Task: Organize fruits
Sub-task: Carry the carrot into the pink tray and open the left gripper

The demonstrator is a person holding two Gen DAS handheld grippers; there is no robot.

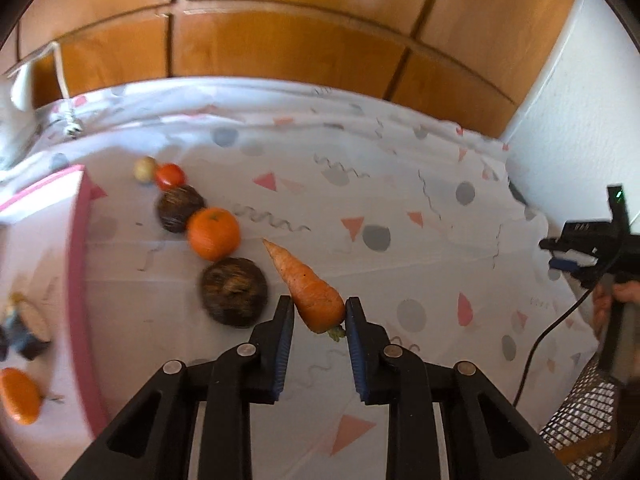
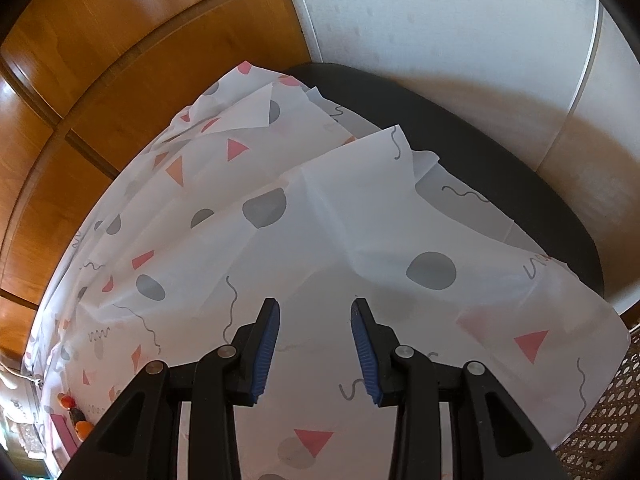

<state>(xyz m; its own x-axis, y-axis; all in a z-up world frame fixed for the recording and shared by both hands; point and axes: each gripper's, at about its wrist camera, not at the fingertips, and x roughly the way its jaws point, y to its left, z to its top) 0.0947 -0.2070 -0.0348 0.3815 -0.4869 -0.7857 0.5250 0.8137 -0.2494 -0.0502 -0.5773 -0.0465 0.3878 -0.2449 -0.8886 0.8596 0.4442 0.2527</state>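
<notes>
My left gripper point(image 1: 319, 314) is shut on the thick end of an orange carrot point(image 1: 308, 288), whose tip points away to the upper left. To its left a row of produce lies on the patterned cloth point(image 1: 400, 184): a dark round fruit point(image 1: 234, 291), an orange point(image 1: 214, 233), a second dark round fruit point(image 1: 179, 208), a red tomato point(image 1: 170, 176) and a small pale fruit point(image 1: 145, 169). My right gripper point(image 2: 314, 312) hovers open over bare cloth point(image 2: 320, 220) with nothing between its fingers.
A pink-rimmed white tray point(image 1: 78, 280) at the left holds another orange point(image 1: 20, 396). A hand point(image 1: 624, 292) and the right tool's black body point(image 1: 588, 240) are at the right edge. Wooden cabinet doors point(image 1: 280, 40) stand behind. A dark table edge point(image 2: 520, 184) and woven cane point(image 2: 600, 420) show on the right.
</notes>
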